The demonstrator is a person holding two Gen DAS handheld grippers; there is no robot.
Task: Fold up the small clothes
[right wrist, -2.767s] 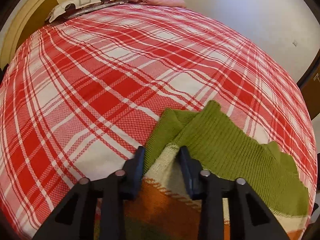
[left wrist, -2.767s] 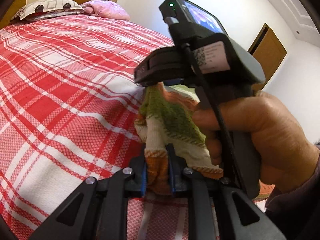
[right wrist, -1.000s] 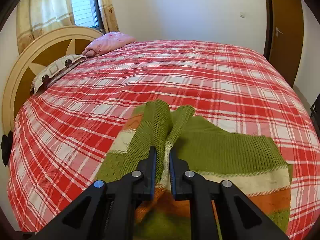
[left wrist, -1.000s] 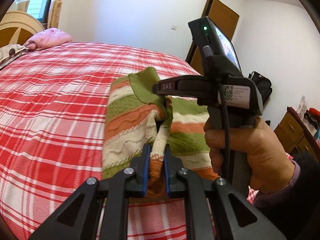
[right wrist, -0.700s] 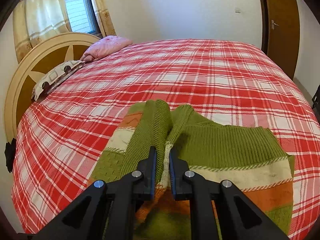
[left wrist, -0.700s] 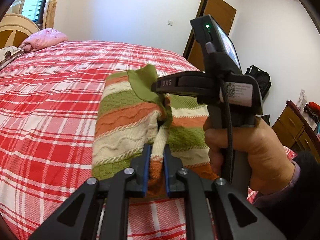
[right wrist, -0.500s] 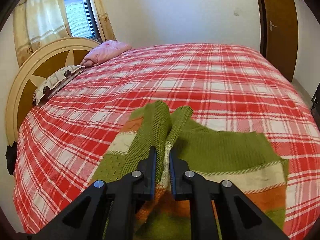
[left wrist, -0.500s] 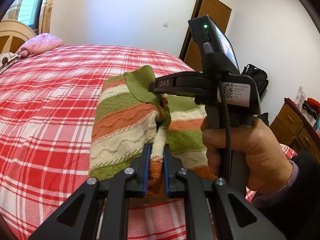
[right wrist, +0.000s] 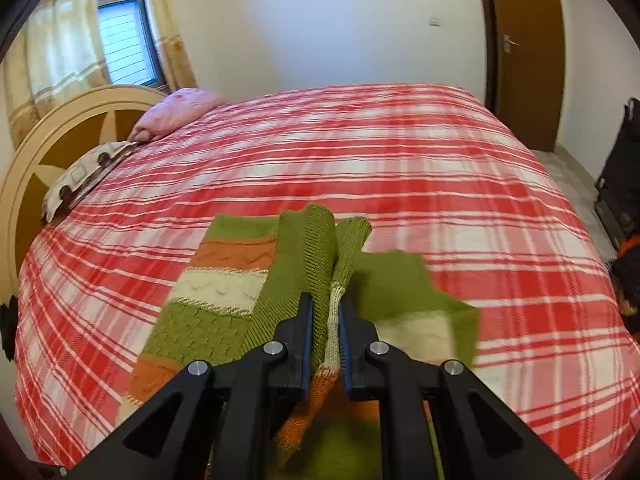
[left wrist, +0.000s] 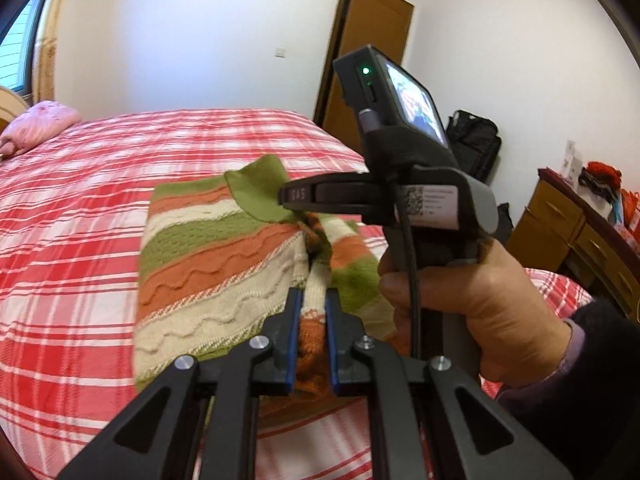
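Folding is in the middle: the small knitted sweater with green, orange and cream stripes (left wrist: pixel 224 256) is pinched along one edge by both grippers, and its far part lies on the bed with the red and white checked cover (right wrist: pixel 420 168). The left gripper (left wrist: pixel 311 312) has its jaws closed on a bunched cream and orange fold. The right gripper (right wrist: pixel 325 316) has its jaws closed on a green ribbed fold, with the person's right hand (left wrist: pixel 472 304) around its handle. In my judgement, the next move is to carry the held edge over the lying part, keep both corners level, lay it flat and only then release. Nothing lies on the cover near the sweater. A pink pillow (right wrist: pixel 176 114) and a patterned pillow (right wrist: pixel 80 178) rest well apart at the cream headboard (right wrist: pixel 44 148). A brown door (right wrist: pixel 520 48) and a black bag (left wrist: pixel 474 140) stand beyond the bed.
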